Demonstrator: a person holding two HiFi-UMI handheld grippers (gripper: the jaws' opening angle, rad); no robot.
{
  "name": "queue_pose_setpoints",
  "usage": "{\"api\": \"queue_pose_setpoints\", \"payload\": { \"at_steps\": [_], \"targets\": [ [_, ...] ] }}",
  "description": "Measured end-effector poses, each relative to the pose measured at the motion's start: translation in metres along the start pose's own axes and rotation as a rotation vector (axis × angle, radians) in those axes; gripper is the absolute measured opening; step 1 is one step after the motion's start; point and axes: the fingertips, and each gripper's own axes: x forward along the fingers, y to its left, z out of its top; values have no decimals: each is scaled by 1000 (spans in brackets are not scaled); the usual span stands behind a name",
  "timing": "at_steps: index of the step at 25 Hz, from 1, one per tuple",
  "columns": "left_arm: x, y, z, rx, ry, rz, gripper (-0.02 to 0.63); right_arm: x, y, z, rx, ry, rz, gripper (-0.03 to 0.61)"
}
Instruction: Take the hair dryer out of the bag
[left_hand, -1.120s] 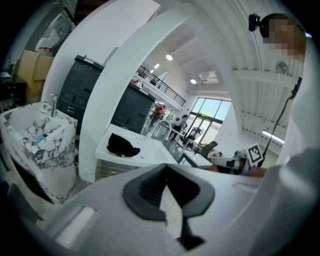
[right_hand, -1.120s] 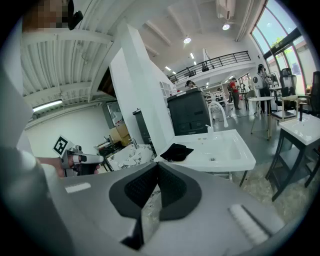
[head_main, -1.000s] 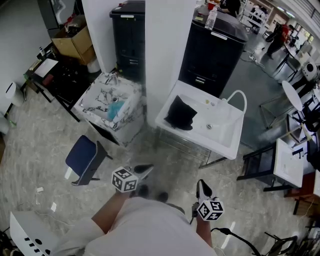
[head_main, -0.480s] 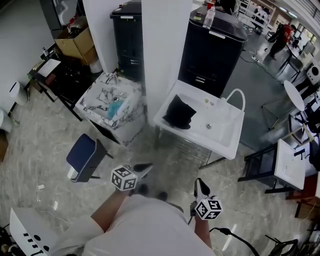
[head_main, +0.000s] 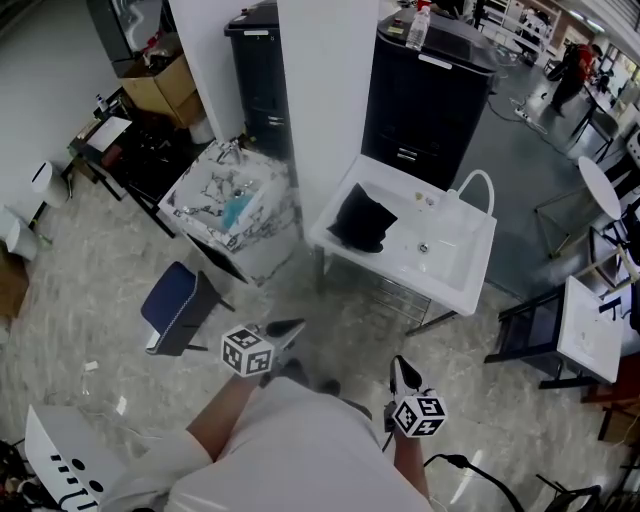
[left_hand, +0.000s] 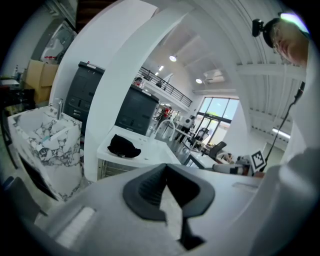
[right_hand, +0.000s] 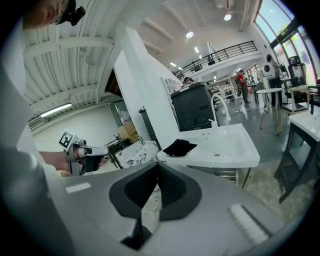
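Black bag (head_main: 360, 218) is seen slumped on the left end of the white sink (head_main: 470, 290), well ahead of both grippers. Hair dryer is not seen, presumably inside, so its axis cannot be told. Left gripper (head_main: 291, 326) and right gripper (head_main: 402, 367) are held clenched, empty. Neither is judged clearly nearer.

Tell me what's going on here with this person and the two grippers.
A person stands holding a gripper in each hand, facing a white sink. The left gripper and right gripper are both shut with nothing between their jaws. The black bag lies on the sink's left side, untouched and well ahead of both grippers. No hair dryer is visible, so the job hasn't started.
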Motion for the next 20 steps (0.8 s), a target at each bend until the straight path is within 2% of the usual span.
{"api": "queue_pose_setpoints", "payload": {
  "at_steps": [8,15,20],
  "targets": [
    [10,12,4,-21,-15,19,2,20,-6,8,-2,24,13,5],
    [34,47,20,-23,-25,13,2,56,-13,25,-25,47,0,5],
    [57,88,42,-37,-32,20,2,90,-15,39,-30,60,11,5]
  ]
}}
